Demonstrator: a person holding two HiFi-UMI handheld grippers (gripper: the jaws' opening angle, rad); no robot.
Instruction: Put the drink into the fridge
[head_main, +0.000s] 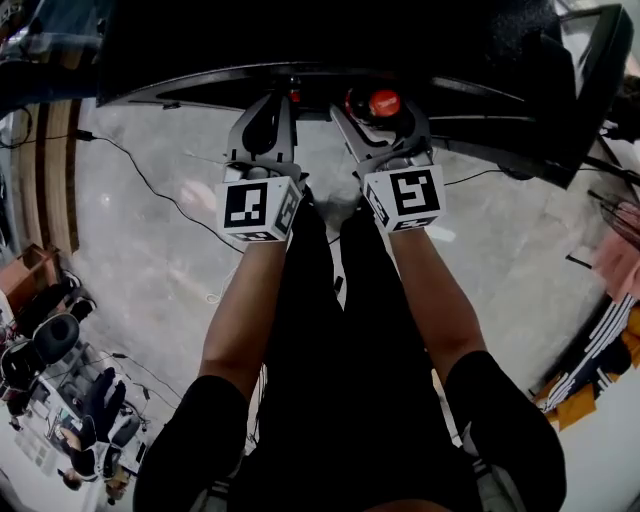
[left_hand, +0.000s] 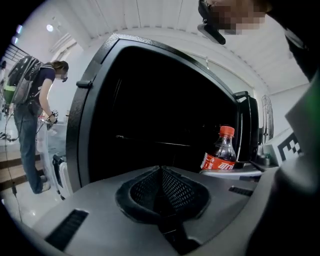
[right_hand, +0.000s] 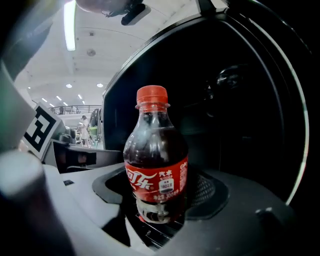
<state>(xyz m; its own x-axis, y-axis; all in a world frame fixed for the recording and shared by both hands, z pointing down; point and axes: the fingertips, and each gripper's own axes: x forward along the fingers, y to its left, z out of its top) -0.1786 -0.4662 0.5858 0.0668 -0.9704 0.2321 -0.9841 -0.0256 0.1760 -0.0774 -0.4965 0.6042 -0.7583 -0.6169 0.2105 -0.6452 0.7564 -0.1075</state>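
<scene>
The fridge (left_hand: 95, 100) stands just ahead of both hand-held grippers, its inside too dark to show what it holds beyond a faint shelf line. The right hand-held gripper (right_hand: 159, 210) is clamped on the lower body of the drink (right_hand: 156, 165), a red-capped cola bottle held upright in front of the fridge. Just to its left, the left hand-held gripper (left_hand: 161, 175) has its jaws pressed together with nothing between them.

Black short sleeves (head_main: 195, 430), black trousers (head_main: 330, 340), grey left gripper (head_main: 272, 105) and right gripper (head_main: 385, 120), black-on-white marker cubes (head_main: 258, 207)
</scene>
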